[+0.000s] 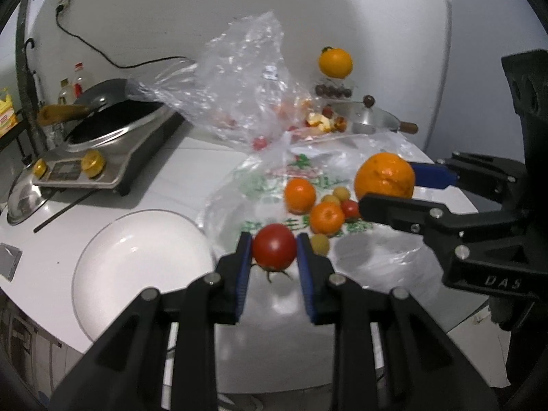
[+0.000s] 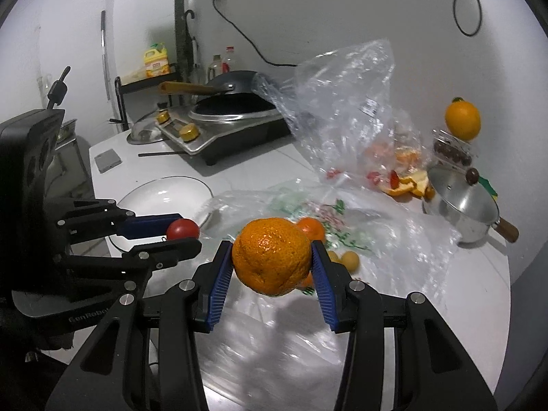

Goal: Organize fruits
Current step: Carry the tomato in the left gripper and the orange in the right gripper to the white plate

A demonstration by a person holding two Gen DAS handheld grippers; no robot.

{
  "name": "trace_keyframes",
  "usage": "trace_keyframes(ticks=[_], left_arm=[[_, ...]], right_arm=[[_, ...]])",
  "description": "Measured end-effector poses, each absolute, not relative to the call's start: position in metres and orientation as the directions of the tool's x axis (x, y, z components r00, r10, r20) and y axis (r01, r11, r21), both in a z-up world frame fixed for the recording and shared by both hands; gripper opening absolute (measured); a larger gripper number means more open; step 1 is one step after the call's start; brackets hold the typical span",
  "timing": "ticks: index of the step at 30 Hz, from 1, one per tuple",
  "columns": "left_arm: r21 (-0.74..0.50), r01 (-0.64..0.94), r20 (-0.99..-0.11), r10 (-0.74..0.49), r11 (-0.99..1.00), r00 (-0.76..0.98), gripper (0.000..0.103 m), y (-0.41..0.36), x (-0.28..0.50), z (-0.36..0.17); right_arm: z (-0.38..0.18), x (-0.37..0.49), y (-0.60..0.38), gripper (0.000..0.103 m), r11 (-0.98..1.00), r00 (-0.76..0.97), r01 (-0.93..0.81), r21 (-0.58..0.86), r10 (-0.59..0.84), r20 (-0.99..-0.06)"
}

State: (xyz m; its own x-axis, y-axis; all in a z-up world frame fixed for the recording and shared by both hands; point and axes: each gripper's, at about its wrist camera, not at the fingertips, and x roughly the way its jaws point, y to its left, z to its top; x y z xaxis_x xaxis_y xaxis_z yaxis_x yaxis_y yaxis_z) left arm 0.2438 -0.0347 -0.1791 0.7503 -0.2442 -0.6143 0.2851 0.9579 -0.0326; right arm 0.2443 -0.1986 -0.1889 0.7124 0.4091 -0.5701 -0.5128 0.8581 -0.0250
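The white plate [image 1: 137, 260] was taken as the landmark, because the coming move was judged to turn on which held fruit was closer to it. A red tomato [image 1: 274, 247] was pinched between the blue pads of the left gripper [image 1: 274, 257], with its green stalk end pointing down toward the table. It was held up off the table, just beside the plate's right rim in the left wrist view. A big orange [image 2: 271, 256] was squeezed between the pads of the right gripper [image 2: 272, 267], and it was also held in the air. It was farther from the plate, on the side away from it, with the tomato in between. So the left hand was judged to be the nearer one, and the plate lay to the left of both grippers. A short move to the left was thought enough to bring the tomato over the plate. A longer move past the flat printed plastic bag [image 1: 274, 185] was thought needed for the orange. On that bag, to the right of the plate, some small oranges [image 1: 299, 194] and little yellow fruits [image 1: 320, 244] were left lying. Nothing was seen on the plate.
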Motion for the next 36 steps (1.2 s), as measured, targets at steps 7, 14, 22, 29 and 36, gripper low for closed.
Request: trace_keyframes(ticks=[7, 14, 22, 29, 36], left_arm=[[-0.043, 0.248, -0.599, -0.224, 0.968, 0.769, 0.027, -0.005, 0.238, -0.179], [-0.053, 0.222, -0.593, -0.209, 0.974, 0.777, 0.027, 0.018, 0.234, -0.18], [-0.058, 0.19, -0.587, -0.188, 0.98, 0.788, 0.027, 0.039, 0.233, -0.183], [-0.067, 0.153, -0.586, -0.163, 0.986, 0.794, 0.027, 0.061, 0.237, -0.187], [-0.069, 0.126, -0.591, -0.142, 0.99, 0.794, 0.027, 0.082, 0.245, -0.193]], right_arm=[[-0.184, 0.244, -0.17, 0.048, 0.839, 0.703, -0.542, -0.044, 0.424, -0.572], [-0.183, 0.246, -0.145, 0.048, 0.823, 0.693, -0.565, -0.061, 0.432, -0.578], [-0.185, 0.249, -0.121, 0.048, 0.809, 0.682, -0.583, -0.072, 0.439, -0.585], [-0.187, 0.255, -0.103, 0.048, 0.793, 0.669, -0.604, -0.081, 0.448, -0.593], [-0.189, 0.264, -0.081, 0.048, 0.779, 0.655, -0.621, -0.085, 0.457, -0.601]])
